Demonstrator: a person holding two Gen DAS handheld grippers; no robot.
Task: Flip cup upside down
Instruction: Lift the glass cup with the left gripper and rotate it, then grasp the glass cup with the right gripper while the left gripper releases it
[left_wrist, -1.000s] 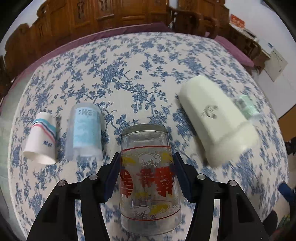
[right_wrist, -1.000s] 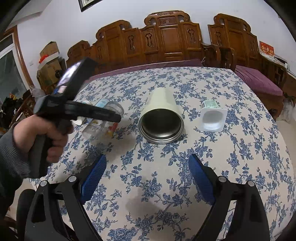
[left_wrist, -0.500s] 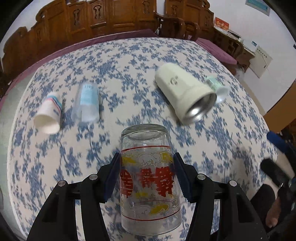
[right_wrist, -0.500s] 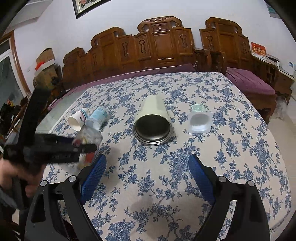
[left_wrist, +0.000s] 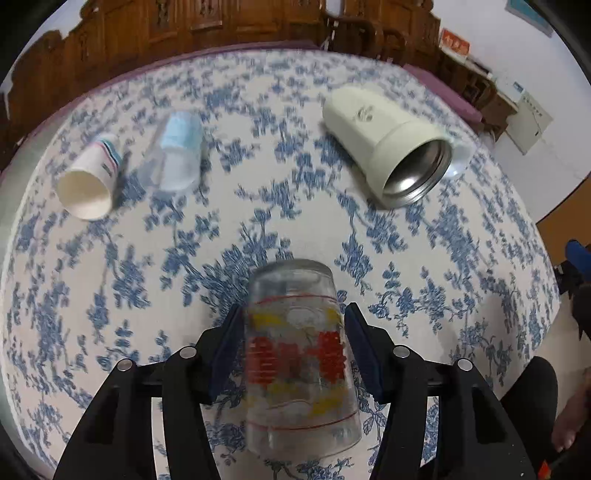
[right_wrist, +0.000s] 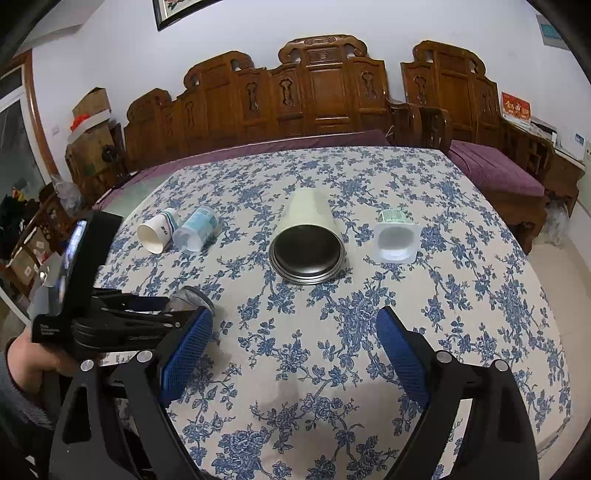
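Note:
My left gripper (left_wrist: 293, 343) is shut on a clear glass cup (left_wrist: 299, 354) with red and yellow print. The cup's closed base points away from me toward the table and its wide mouth faces the camera. In the right wrist view the left gripper (right_wrist: 110, 325) sits low at the table's left front edge, with the glass base (right_wrist: 190, 299) just showing past it. My right gripper (right_wrist: 293, 354) is open and empty above the near middle of the table.
Lying on their sides on the blue floral tablecloth (right_wrist: 369, 295): a cream steel tumbler (right_wrist: 308, 240), a paper cup (right_wrist: 157, 232), a clear plastic cup (right_wrist: 195, 229) and a white yogurt pot (right_wrist: 397, 238). Carved wooden benches (right_wrist: 317, 99) stand behind the table.
The left gripper has carried the glass cup back and down toward the table's near left edge, tilting as it went. The right gripper has pulled back slightly and stays open.

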